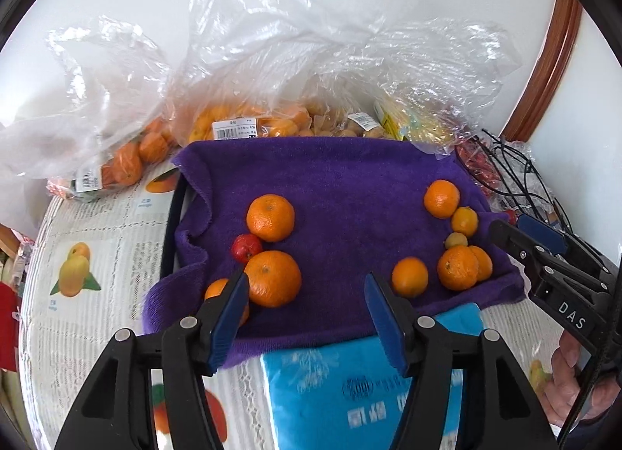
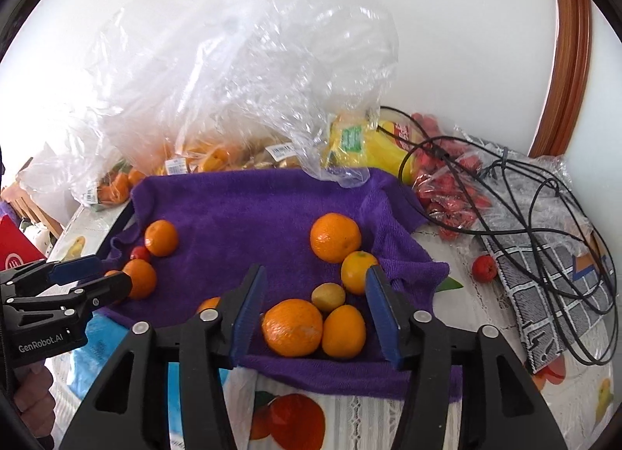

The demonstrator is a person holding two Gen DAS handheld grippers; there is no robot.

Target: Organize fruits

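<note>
This looks like a home. A table [image 1: 97, 224] has a lacy cloth with fruit pictures. Shop bags of fruit [image 1: 241, 115] sit at 12 o'clock by a wooden door frame [image 2: 571, 72].

Just below my fingers lies a bright blue plastic packet [image 1: 373, 384]; right of my other fingers, tangled black cords [image 2: 544, 193] cross a grey checked pouch [image 2: 552, 286].

round table with a white lace cloth printed with fruit pictures [image 2: 350, 415]; on it sits a purple terry towel [image 1: 330, 177], crinkly clear plastic fruit bags [image 1: 116, 100], a blue packet [image 1: 330, 391], tangled black cords [image 2: 544, 216]; one small red fruit [image 2: 484, 264] lies loose
</note>
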